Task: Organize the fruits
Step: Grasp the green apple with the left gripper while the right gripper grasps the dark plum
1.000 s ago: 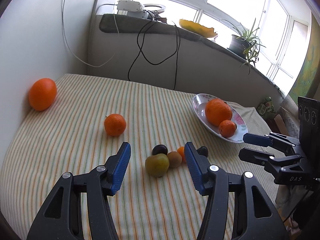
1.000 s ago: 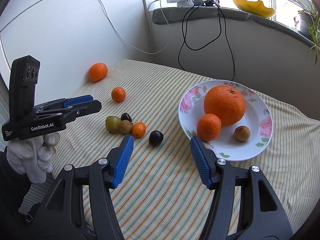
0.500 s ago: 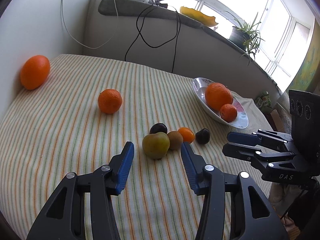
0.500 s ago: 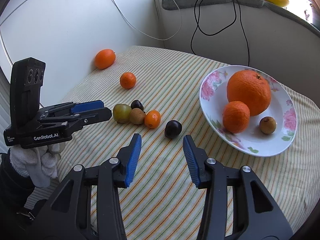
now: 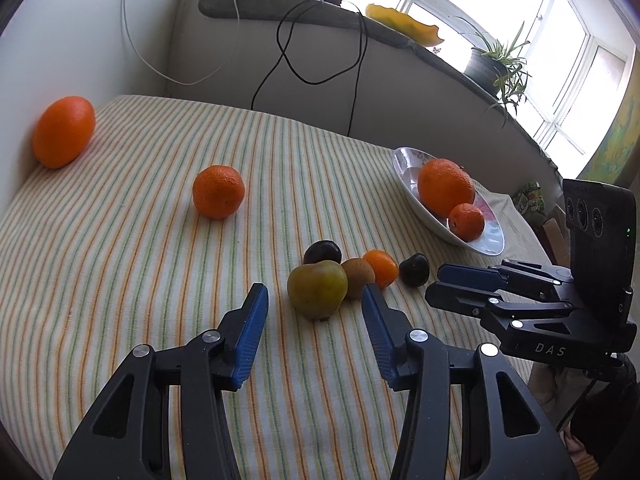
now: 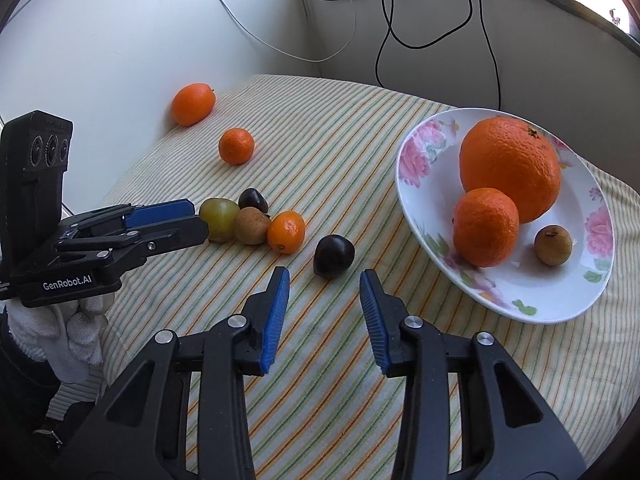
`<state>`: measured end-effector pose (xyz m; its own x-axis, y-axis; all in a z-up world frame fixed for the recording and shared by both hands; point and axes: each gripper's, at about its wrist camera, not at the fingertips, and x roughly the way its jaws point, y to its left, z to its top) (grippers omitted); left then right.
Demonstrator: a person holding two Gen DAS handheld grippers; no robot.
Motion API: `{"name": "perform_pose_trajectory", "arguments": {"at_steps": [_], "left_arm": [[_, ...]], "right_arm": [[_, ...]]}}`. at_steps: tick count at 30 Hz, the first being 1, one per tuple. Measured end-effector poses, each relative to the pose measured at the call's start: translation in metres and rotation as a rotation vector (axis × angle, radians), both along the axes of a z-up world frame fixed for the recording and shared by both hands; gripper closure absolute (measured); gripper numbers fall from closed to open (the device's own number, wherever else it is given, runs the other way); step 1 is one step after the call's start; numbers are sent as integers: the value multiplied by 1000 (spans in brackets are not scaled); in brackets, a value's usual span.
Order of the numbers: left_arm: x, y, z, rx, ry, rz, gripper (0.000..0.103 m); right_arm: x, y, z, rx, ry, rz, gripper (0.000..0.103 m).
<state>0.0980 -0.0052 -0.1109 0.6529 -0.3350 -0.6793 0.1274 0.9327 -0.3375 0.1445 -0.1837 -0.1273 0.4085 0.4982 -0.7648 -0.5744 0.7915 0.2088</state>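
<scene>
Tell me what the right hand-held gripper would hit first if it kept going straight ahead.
Most likely the dark plum, lying just beyond the closing, still empty right hand-held gripper, though depth is hard to judge.

both grippers sit lower and nearer the fruit: left gripper (image 5: 314,300) narrowed before the green fruit (image 5: 317,289), right gripper (image 6: 324,280) closing before the dark plum (image 6: 333,256).

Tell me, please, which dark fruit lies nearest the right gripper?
The lone dark plum, just ahead of the closing right gripper; the other dark plum sits behind the cluster.
</scene>
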Motion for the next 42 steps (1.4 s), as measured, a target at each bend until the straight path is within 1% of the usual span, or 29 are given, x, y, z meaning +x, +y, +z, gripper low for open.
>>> {"name": "perform_pose_trajectory", "arguments": {"at_steps": [13,18,21,23,25,28,33,42], "left_arm": [[7,-1,-7,-1,19,-13,56],[8,-1,-7,1,21,-10,60],[9,-2,-7,3,24,-9,62],[9,-2,-7,7,23,-10,65],[10,-2,-7,10,25,-11,66],[10,-3,-7,11,20,-16,71],[10,-4,-7,19,16,-15,72],[10,-5,-7,24,11,-12,73]], "right_arm": [[8,6,-9,-3,15,-4,67],[11,12,-13,-12,18,4,67],[13,13,-14,-11,20,-1,71],[14,13,-15,-8,22,-5,71],[15,14,-15,-10,21,-6,71],[16,16,-15,-18,19,-6,74],[16,16,-15,-25,17,-7,78],[16,16,-14,-27,14,-10,79]]}}
